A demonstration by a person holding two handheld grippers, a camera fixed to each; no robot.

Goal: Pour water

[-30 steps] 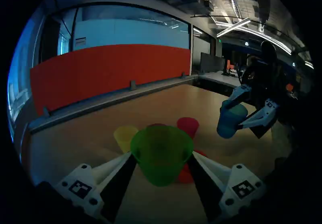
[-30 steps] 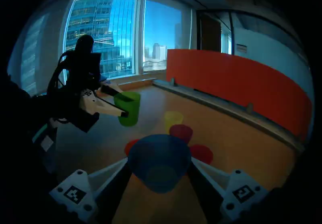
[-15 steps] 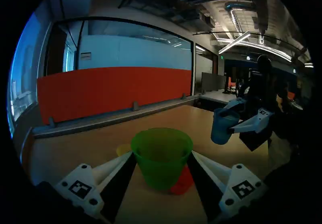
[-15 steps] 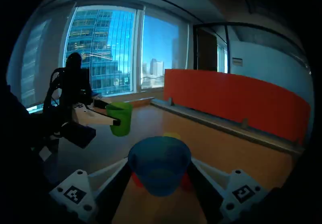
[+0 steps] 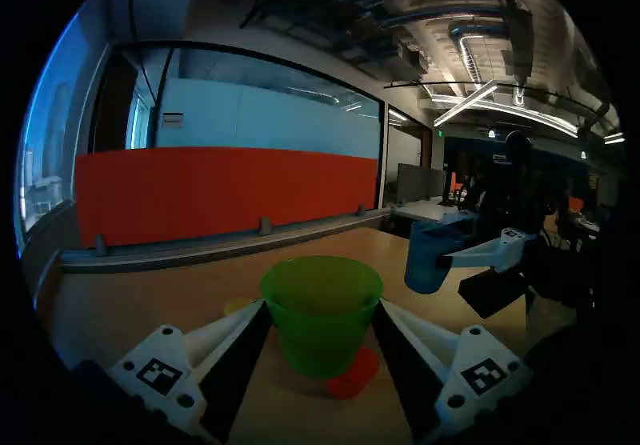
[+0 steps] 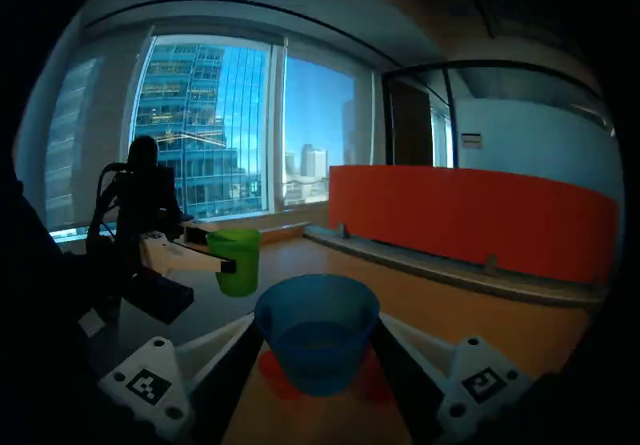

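The left hand-held gripper (image 5: 322,317) pinched an upright green cup (image 5: 322,285) between both fingers, raised over the wooden worktop (image 5: 144,309). The right hand-held gripper (image 6: 318,329) likewise grasped an upright blue cup (image 6: 318,357) to the green cup's right, apart from it. A red cup (image 5: 352,373) lay below; an orange partition (image 5: 224,189) stood far behind.

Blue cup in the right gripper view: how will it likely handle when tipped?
The blue cup looks like thin translucent plastic, so probably light and slightly squeezable. Its wall widens upward where the right gripper clamps it, so it likely won't slip down. What seems like liquid inside could slosh.
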